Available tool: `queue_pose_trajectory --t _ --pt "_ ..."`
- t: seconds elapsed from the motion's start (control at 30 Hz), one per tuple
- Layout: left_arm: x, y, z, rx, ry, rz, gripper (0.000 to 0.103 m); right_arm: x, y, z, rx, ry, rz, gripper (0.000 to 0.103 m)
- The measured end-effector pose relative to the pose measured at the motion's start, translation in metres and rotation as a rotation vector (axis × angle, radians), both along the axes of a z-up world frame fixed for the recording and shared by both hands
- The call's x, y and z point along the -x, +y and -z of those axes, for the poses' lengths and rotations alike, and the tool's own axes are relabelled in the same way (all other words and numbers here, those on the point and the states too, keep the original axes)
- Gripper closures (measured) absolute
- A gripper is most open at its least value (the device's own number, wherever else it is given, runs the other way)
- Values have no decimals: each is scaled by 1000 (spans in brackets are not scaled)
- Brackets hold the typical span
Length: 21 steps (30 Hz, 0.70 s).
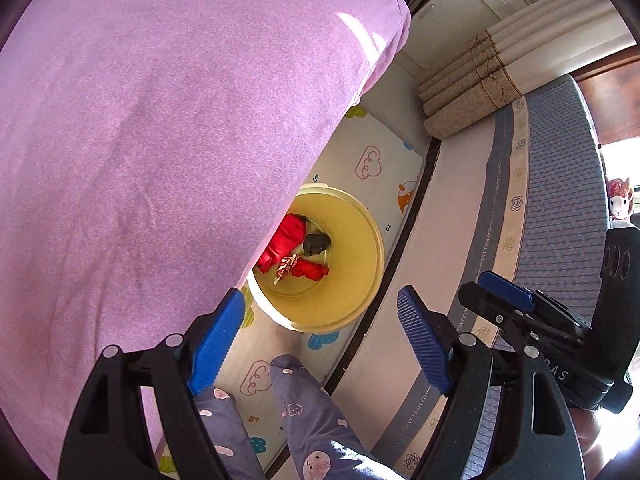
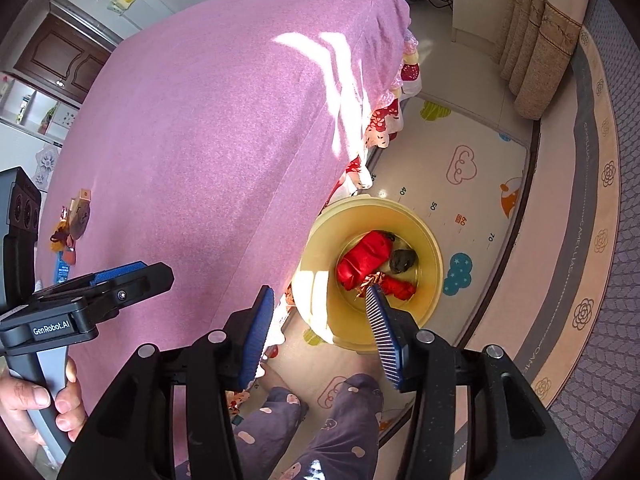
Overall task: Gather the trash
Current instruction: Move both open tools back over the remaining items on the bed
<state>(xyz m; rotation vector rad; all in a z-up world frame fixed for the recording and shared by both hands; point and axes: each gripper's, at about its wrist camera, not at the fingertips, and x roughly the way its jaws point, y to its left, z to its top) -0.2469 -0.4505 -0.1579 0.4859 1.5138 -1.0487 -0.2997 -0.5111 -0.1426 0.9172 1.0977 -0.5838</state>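
Both tools, left (image 1: 320, 340) and right (image 2: 318, 332), hang empty, fingers apart, above the bin (image 2: 430, 276); next, likely fetching table (image 2: 200, 140) scraps (image 2: 72, 224).

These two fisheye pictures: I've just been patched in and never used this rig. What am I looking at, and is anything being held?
No robot here: a person holds a two-finger tool in each hand, each with a camera looking along its blue fingers. One picture is from the left tool, with the right tool at its right edge; the other is from the right tool, with the left tool at its left edge. Both tools are open and empty. On the floor mat stands a yellow bin already holding red wrappers. More trash lies on the pink-covered table.
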Motion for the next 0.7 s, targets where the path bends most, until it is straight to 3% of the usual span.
queue_pose_trajectory --t 0.2,0.7 --pt "-27 39 -11 15 -20 -63 25 -43 32 -14 14 -12 -74 55" --pt "-142 201 -35 21 -89 -316 25 -192 146 -46 40 -76 -316 55"
